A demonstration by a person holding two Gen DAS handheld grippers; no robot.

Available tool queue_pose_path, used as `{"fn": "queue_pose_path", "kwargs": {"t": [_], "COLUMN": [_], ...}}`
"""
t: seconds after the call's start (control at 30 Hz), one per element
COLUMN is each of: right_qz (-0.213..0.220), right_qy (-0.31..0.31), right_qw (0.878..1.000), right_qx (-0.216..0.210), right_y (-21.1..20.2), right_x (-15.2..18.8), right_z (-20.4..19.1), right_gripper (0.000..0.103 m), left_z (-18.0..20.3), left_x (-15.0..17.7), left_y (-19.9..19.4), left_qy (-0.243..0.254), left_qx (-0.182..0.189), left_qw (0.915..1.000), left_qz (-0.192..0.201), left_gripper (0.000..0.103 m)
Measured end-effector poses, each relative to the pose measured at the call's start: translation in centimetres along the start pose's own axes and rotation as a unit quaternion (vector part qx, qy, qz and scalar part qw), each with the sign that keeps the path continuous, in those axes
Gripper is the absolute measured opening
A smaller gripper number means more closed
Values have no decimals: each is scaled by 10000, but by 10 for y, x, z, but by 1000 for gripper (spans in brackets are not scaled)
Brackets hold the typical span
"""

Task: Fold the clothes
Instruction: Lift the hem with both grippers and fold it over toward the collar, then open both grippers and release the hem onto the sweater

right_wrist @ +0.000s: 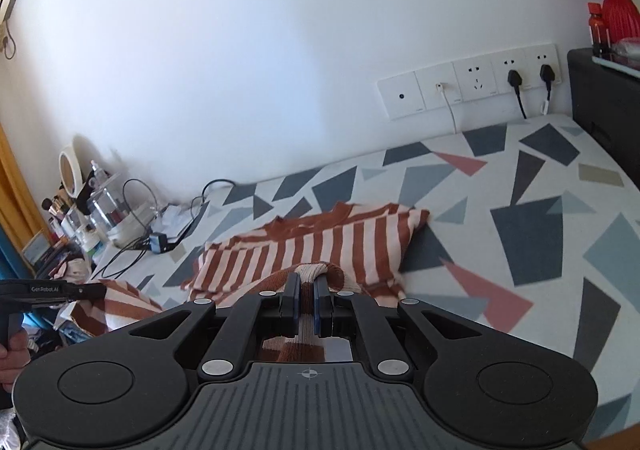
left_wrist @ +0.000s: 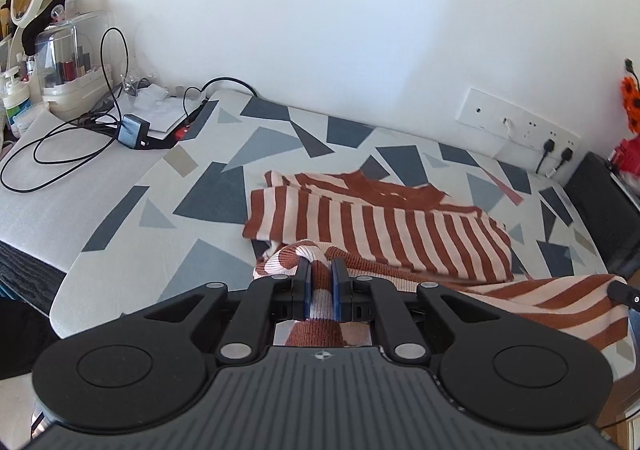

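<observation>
Left claw (left_wrist: 321,275) clenched on the near hem of the striped sweater (left_wrist: 384,226), mid-bed (left_wrist: 200,186). Right claw (right_wrist: 306,286) likewise clenched on the hem. Judged step: bottom fold, hem raised. Next: carry both corners evenly toward collar. Clear organizer (left_wrist: 68,66), left edge, holds cosmetics.

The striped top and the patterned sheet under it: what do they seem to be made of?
The striped top looks like soft ribbed knit, matte: fine ribs show where the left tool and right tool pinch it. The sheet looks like smooth printed woven cloth, probably cotton, though I can't be sure.
</observation>
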State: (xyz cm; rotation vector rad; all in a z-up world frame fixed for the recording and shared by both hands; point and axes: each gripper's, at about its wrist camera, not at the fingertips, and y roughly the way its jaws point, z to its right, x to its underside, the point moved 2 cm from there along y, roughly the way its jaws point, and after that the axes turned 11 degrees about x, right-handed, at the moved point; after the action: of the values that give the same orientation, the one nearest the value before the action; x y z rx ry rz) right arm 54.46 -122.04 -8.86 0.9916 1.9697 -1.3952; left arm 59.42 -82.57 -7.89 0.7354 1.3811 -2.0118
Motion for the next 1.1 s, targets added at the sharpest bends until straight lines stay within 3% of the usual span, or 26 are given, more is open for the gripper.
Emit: {"fn": "queue_pose_path", "kwargs": {"t": [0.23, 0.5, 0.6, 0.7, 0.83, 0.87, 0.93, 1.03, 1.1], "right_qz": [22, -407, -604, -852, -1056, -1078, -1116, -1083, -910], "right_qy": [89, 50, -66, -236, -195, -227, -287, -245, -272], "right_qw": [9992, 9950, 9908, 9824, 9773, 9768, 9760, 9780, 9784], "right_qx": [377, 911, 1209, 1643, 1828, 1839, 1845, 1764, 1834], "right_y": [47, 141, 176, 210, 239, 242, 246, 245, 235], "right_x": [-30, -47, -47, -43, -37, -35, -33, -37, -45], "right_z": [-7, -7, -3, 5, 9, 9, 8, 11, 14], "right_gripper": [5, 5, 5, 5, 6, 6, 7, 14, 36], "left_z": [-18, -45, -50, -48, -53, -56, -62, -76, -85], "left_x": [-40, -60, -66, -67, -66, -67, -71, -85, -95], "left_y": [53, 144, 175, 203, 225, 225, 220, 205, 191], "left_qy": [-110, -11, 191, 626, 948, 968, 1003, 975, 958], "left_qx": [102, 120, 300, 212, 15, 47, 155, 362, 298], "left_qw": [9999, 9970, 9942, 9899, 9847, 9849, 9855, 9873, 9901], "left_qz": [-61, -768, -1019, -1251, -1463, -1435, -1363, -1201, -986], "left_gripper": [10, 10, 13, 16, 33, 48, 65, 66, 66]}}
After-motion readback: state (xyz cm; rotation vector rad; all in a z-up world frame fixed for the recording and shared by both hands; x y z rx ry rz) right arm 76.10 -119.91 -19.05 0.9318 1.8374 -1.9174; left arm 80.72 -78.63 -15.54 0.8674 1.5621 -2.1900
